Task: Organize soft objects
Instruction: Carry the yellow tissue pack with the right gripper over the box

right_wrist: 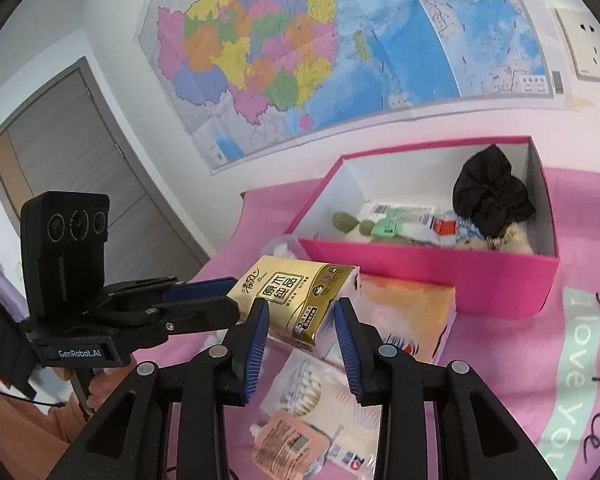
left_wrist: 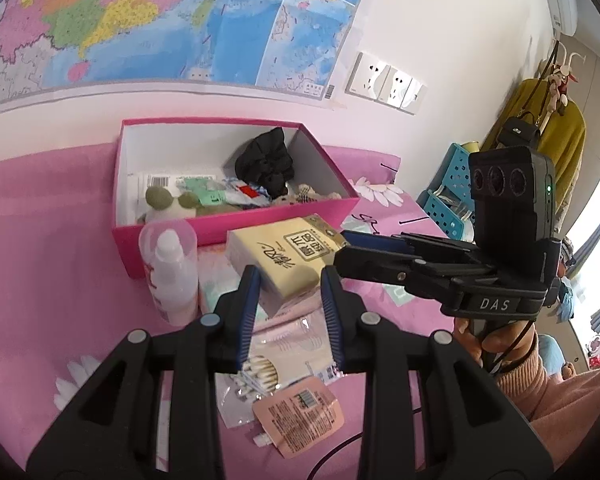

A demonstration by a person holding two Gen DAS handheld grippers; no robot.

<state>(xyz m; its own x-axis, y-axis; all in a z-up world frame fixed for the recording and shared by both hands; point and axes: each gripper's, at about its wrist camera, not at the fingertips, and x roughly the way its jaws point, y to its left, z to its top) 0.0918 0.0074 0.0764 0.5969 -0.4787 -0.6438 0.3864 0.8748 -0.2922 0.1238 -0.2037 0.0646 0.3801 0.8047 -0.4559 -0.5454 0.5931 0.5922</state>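
A gold tissue pack [left_wrist: 288, 254] [right_wrist: 300, 292] hangs just above the pink bedspread, held from two sides. My left gripper [left_wrist: 290, 276] [right_wrist: 234, 294] is shut on one end of it. My right gripper [right_wrist: 302, 308] [left_wrist: 340, 250] is shut on the other end. Behind the pack stands an open pink box [left_wrist: 236, 226] [right_wrist: 420, 264]. Inside it lie a black cloth [left_wrist: 264, 160] [right_wrist: 488, 192], a plush toy with green ears [left_wrist: 168, 200] [right_wrist: 348, 224] and some packets.
A clear bottle [left_wrist: 172, 276] stands left of the pack. Under the grippers lie a cotton swab bag [left_wrist: 260, 376] [right_wrist: 304, 388] and a peach sachet [left_wrist: 300, 416] [right_wrist: 292, 440]. A pink-orange tissue pack [right_wrist: 408, 312] lies by the box. A blue basket [left_wrist: 448, 200] sits beyond the bed.
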